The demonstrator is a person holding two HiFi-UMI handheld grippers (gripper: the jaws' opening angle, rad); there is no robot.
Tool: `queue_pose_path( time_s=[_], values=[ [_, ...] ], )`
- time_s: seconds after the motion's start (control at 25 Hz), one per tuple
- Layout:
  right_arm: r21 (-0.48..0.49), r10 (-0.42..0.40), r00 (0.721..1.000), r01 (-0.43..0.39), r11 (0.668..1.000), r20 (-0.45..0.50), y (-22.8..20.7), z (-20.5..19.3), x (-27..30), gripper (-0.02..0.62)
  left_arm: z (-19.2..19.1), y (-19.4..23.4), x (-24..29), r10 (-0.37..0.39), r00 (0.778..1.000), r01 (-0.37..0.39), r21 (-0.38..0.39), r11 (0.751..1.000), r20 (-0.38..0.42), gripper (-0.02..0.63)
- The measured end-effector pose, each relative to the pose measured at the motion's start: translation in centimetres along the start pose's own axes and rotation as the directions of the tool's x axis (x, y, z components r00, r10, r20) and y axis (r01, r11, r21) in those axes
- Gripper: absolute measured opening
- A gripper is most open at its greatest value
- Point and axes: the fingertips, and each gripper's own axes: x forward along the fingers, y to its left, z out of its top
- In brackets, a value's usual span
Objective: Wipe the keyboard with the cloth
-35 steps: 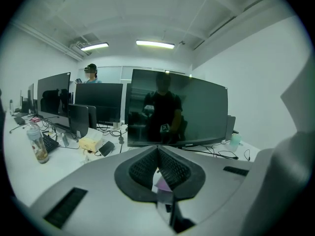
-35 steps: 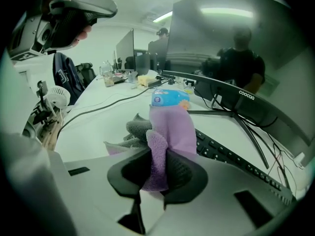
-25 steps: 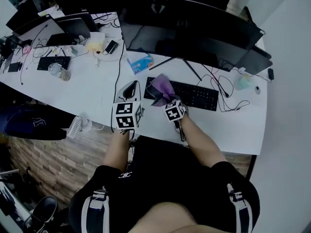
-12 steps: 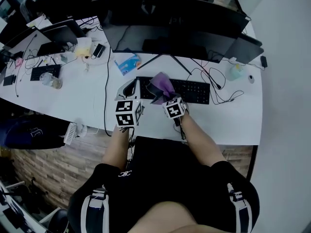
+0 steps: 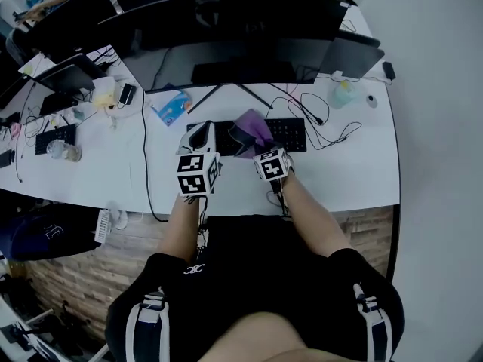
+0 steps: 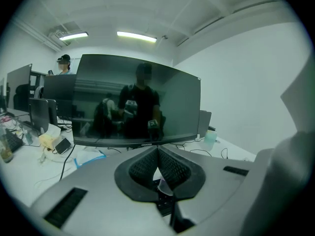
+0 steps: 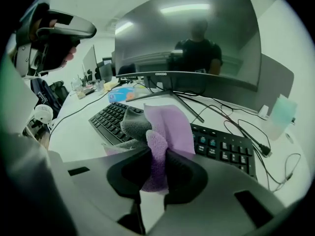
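Observation:
The black keyboard [image 5: 290, 134] lies on the white desk [image 5: 339, 179] in front of the big monitor. A purple and grey cloth [image 5: 253, 125] is bunched over the keyboard's middle, with my right gripper [image 5: 247, 143] shut on it. In the right gripper view the cloth [image 7: 165, 127] stands up out of that gripper [image 7: 156, 151], with keys [image 7: 224, 146] behind it. My left gripper [image 5: 202, 136] hovers at the keyboard's left end. In the left gripper view its dark pads [image 6: 142, 166] meet at the gripper's tip [image 6: 157, 150] and hold nothing.
A wide curved monitor [image 5: 226, 29] on a splayed stand fills the back of the desk. Loose cables [image 5: 324, 119] run right of the keyboard toward a pale bottle [image 5: 343, 93]. A blue packet [image 5: 170, 105] lies at left, with a second keyboard [image 5: 53, 138] and a jar [image 5: 64, 151] further left.
Both grippers have shifted right along the desk. The cloth was at the keyboard's left end and is now over its middle. The right gripper has kept hold of it.

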Motion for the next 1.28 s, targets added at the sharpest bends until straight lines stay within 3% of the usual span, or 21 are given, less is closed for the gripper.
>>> queue_pose_path(
  time_s=[0.48,1.0,1.28],
  values=[
    [0.097,-0.091,0.996,0.091,0.991,-0.002,-7.7,-3.6,-3.2,0.091,0.4,-6.9,3.3,-0.094,0.996,0.094,0.032,0.995,-0.005,0.011],
    [0.127,-0.176,0.984,0.170,0.977,0.040,-13.1,-6.3,-5.7,0.092,0.5,-9.4,3.3,-0.083,0.997,0.083,0.053,0.995,-0.001,0.011],
    [0.135,-0.180,0.983,0.175,0.975,0.023,-13.4,-6.5,-6.1,0.092,0.5,-10.2,3.0,-0.062,0.998,0.062,0.064,0.996,0.004,0.011]
  ],
)
